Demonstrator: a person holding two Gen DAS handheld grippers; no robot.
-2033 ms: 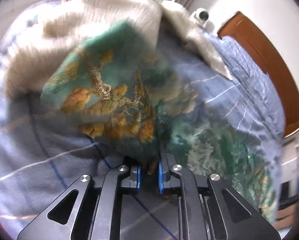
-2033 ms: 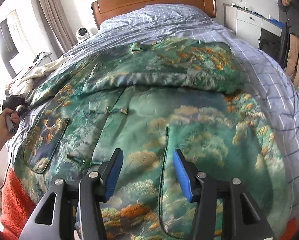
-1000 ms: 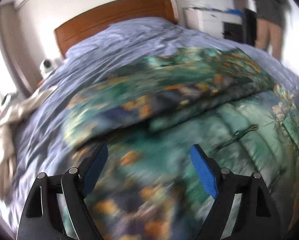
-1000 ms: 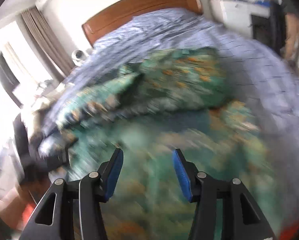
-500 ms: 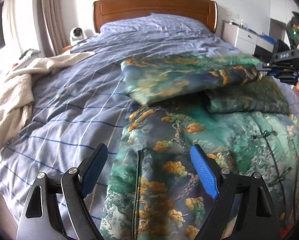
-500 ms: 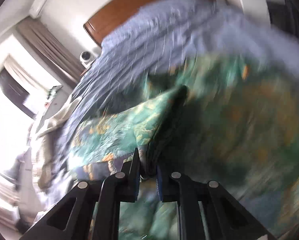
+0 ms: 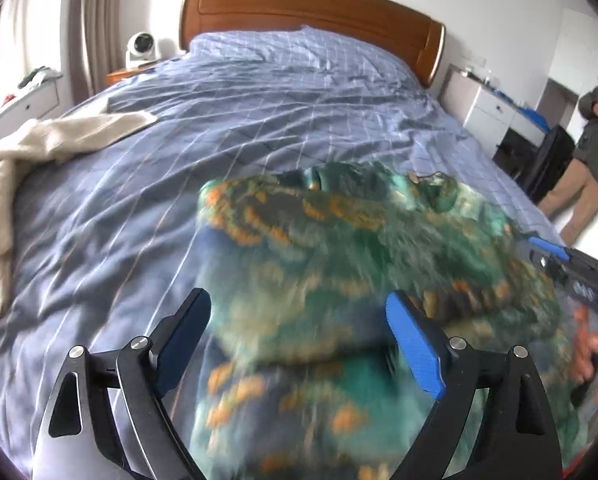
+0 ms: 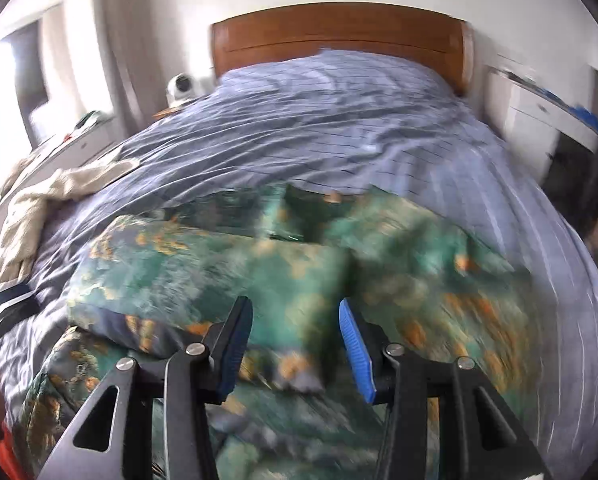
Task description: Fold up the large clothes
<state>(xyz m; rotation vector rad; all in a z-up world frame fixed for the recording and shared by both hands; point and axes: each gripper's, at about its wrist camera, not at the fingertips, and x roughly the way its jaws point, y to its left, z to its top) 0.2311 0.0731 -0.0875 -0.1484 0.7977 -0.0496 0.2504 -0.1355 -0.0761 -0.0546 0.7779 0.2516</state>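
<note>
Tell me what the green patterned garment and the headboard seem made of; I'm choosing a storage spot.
Green patterned garment: probably a satin-like or brocade woven fabric, with a soft sheen and puffy, padded-looking folds; blur leaves this uncertain. Headboard: wood or wood veneer, reddish-brown with a smooth, glossy finish.

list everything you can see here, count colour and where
patterned garment: one, green with orange, partly folded on the near end of the bed
bedcover: one, blue checked, over the whole bed
headboard: one, brown wood, far end of the bed
cream garment: one, off-white, crumpled at the bed's left edge
small camera: one, white, on the stand left of the headboard
cabinet: one, white, right of the bed
bystander: one, dark top and tan trousers, far right
left claw: one, black with blue pads, open above the garment
right claw: one, black with blue pads, jaws opening, nothing pinched
</note>
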